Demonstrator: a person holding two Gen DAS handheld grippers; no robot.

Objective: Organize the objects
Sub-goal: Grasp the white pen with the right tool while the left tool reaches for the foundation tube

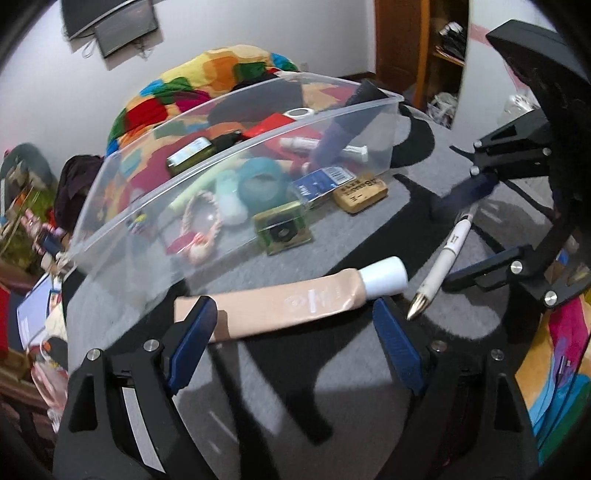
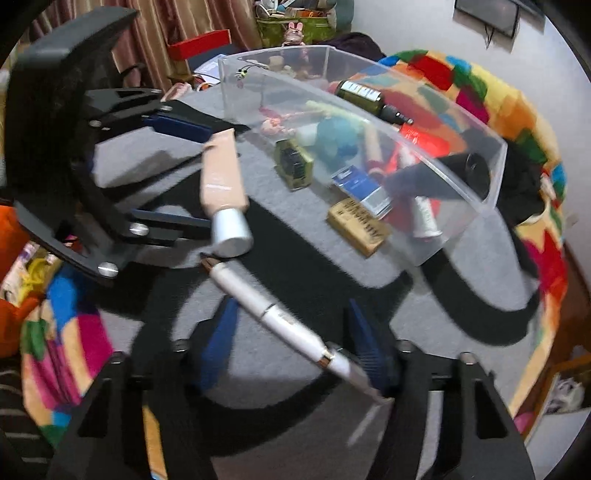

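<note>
A beige tube with a white cap point(image 1: 288, 304) point(image 2: 223, 184) lies on the grey and black rug between the fingers of my open left gripper point(image 1: 295, 317) point(image 2: 184, 173), which is not closed on it. A white pen with a gold tip point(image 1: 441, 264) point(image 2: 280, 317) lies beside it, between the fingers of my open right gripper point(image 2: 291, 343) point(image 1: 461, 236). A clear plastic bin point(image 1: 236, 147) point(image 2: 424, 122) behind them holds several items. A green box point(image 1: 282, 229) point(image 2: 293, 164) and a tan box point(image 1: 360, 192) point(image 2: 360, 225) stand by its near wall.
A colourful patchwork blanket point(image 1: 207, 77) point(image 2: 517, 122) lies behind the bin. Clutter sits at the left point(image 1: 29, 229), a wooden shelf point(image 1: 439, 44) at the back right, and a monitor point(image 1: 110, 22) on the wall.
</note>
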